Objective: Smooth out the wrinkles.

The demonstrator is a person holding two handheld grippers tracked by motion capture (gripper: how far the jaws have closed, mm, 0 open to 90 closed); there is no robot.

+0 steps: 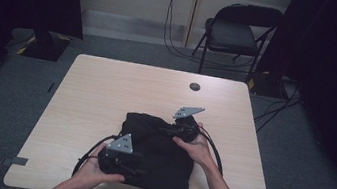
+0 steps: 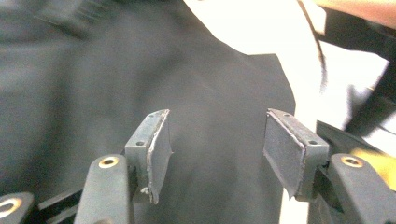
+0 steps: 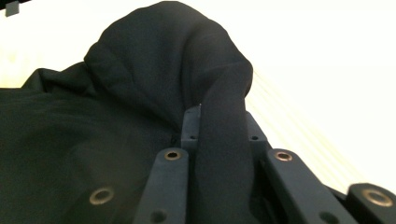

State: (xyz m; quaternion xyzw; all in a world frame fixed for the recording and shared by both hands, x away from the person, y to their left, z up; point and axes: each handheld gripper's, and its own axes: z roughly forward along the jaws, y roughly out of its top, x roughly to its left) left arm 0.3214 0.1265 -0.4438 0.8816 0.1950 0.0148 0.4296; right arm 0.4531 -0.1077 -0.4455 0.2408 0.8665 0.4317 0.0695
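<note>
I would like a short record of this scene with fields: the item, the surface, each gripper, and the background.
item: black garment, lying bunched on the near half of the table
surface: light wooden table
left gripper: jaws open above the cloth, nothing between them
right gripper: shut on a fold of the garment
background: black folding chair behind the table

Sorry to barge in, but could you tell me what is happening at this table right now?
A person is working a black garment on the wooden table with a handheld gripper in each hand. The right gripper is shut on a raised fold of the cloth. The left gripper stands open above the fabric near the front edge, with nothing between its fingers.
</note>
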